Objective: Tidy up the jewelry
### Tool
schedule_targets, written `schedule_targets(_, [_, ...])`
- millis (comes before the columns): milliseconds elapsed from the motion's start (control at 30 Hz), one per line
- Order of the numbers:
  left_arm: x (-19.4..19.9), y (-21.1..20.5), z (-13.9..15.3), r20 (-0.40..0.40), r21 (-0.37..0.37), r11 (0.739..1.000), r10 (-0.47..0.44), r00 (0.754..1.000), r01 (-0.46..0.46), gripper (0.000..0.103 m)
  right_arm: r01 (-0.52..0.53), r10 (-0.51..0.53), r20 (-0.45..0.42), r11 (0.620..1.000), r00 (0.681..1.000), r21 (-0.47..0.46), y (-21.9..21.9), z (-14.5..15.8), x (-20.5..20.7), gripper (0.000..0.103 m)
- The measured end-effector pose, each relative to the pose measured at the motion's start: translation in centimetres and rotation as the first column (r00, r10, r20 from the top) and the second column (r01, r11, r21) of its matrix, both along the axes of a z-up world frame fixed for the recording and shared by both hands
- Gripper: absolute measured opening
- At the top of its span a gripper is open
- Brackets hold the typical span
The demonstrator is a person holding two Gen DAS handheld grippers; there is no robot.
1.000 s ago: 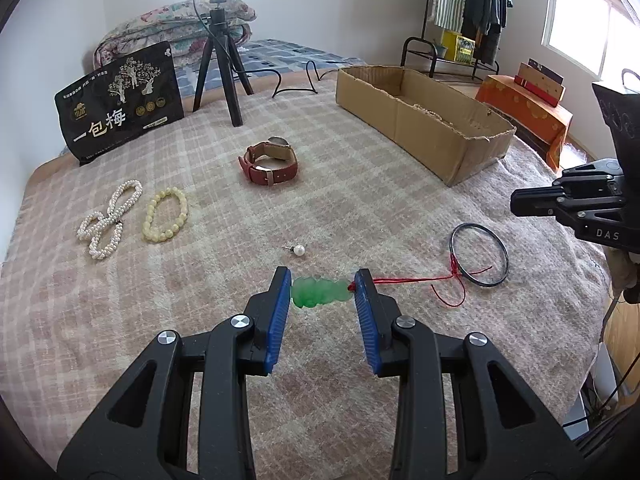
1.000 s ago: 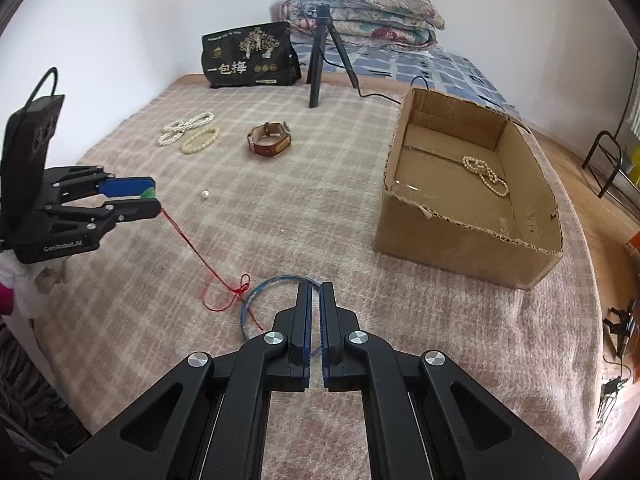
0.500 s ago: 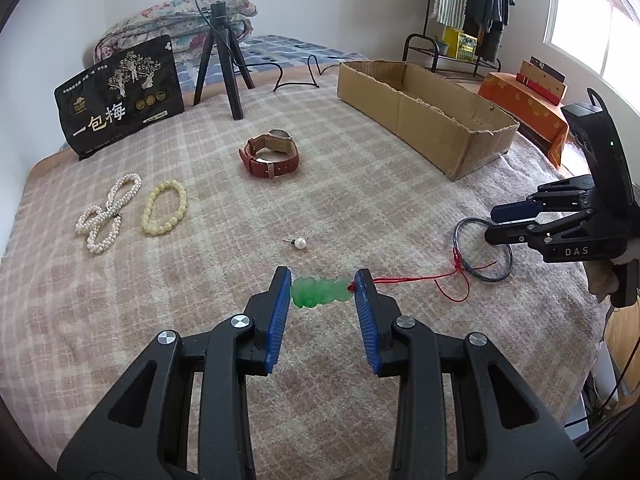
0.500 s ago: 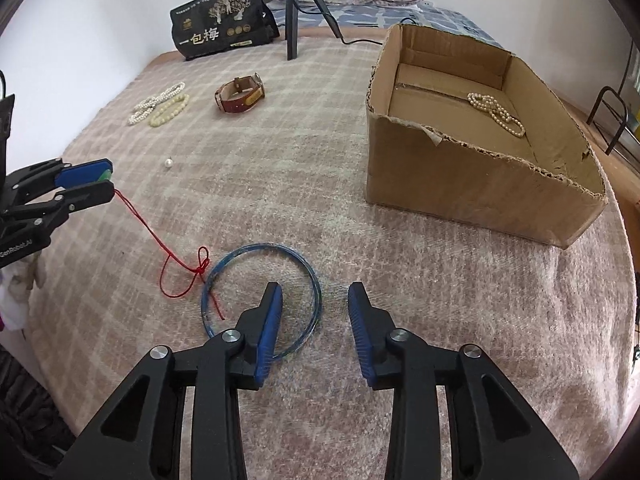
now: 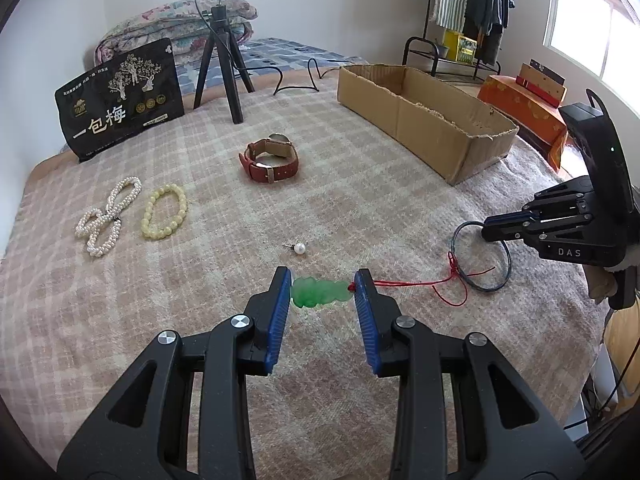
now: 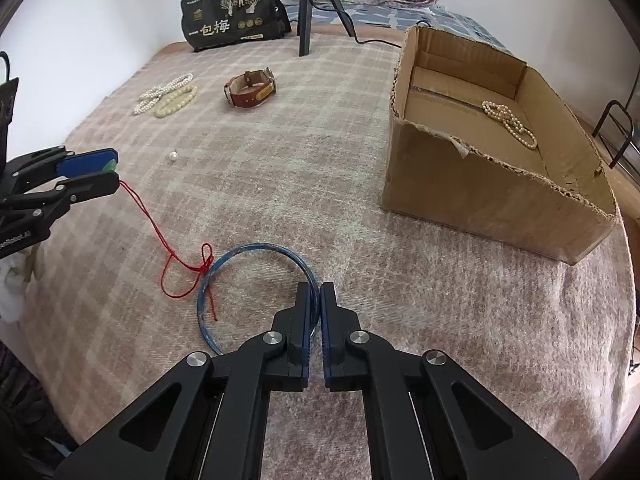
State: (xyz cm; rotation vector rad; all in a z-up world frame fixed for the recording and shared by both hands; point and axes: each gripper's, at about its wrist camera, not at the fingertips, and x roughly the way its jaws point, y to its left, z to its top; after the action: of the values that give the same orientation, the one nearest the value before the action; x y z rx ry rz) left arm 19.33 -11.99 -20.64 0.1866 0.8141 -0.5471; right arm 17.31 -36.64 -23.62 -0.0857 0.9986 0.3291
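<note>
My left gripper (image 5: 322,280) is open, its blue pads either side of a green jade pendant (image 5: 319,293) lying on the blanket. A red cord (image 5: 408,282) runs from the pendant to a thin blue bangle (image 5: 482,256). My right gripper (image 6: 315,292) is shut on the bangle's (image 6: 256,249) near right rim, low on the blanket. The red cord (image 6: 176,256) is knotted at the bangle's left side. The left gripper (image 6: 90,174) shows at the left edge of the right wrist view, and the right gripper (image 5: 504,226) at the right of the left wrist view.
A cardboard box (image 6: 496,168) holds a pearl strand (image 6: 508,122). On the blanket lie a brown watch (image 5: 270,158), a yellow bead bracelet (image 5: 164,216), a pearl necklace (image 5: 108,216) and a loose pearl (image 5: 300,248). A black bag (image 5: 120,98) and a tripod (image 5: 224,60) stand behind.
My right gripper opened, moved down over the bangle's rim and closed on it. My left gripper stayed open around the pendant.
</note>
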Motion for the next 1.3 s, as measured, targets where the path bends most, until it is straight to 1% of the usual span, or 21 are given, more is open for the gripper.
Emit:
schedule_targets(333, [-0.4, 0.9, 2.8, 0.054, -0.019, 1.000, 0.021, 0.998, -0.020, 0.033, 0.025, -0.020, 0.129, 0.999, 0.991, -0.032, -0.8, 4.8, -2.7, 0.003])
schedule_targets(500, [-0.9, 0.6, 4.3, 0.082, -0.026, 1.000, 0.010, 0.997, -0.008, 0.032, 0.039, -0.029, 0.182, 0.998, 0.983, -0.055, -1.3, 7.0, -3.7, 0.003])
schedule_targets(667, [-1.3, 0.0, 6.3, 0.102, -0.060, 0.998, -0.004, 0.995, 0.010, 0.032, 0.052, -0.036, 0.222, 0.996, 0.974, -0.067, -2.0, 8.6, -4.7, 0.002])
schedule_targets(1000, [-0.7, -3.7, 10.9, 0.172, -0.083, 0.994, -0.060, 0.983, 0.075, 0.032, 0.094, -0.072, 0.287, 0.993, 0.955, -0.065, -4.3, 11.7, -5.1, 0.002])
schedule_targets(1300, [2.2, -8.5, 15.8, 0.233, -0.148, 0.981, -0.090, 0.968, 0.127, 0.033, 0.160, -0.131, 0.354, 0.986, 0.926, -0.055, -7.9, 14.5, -3.7, 0.002])
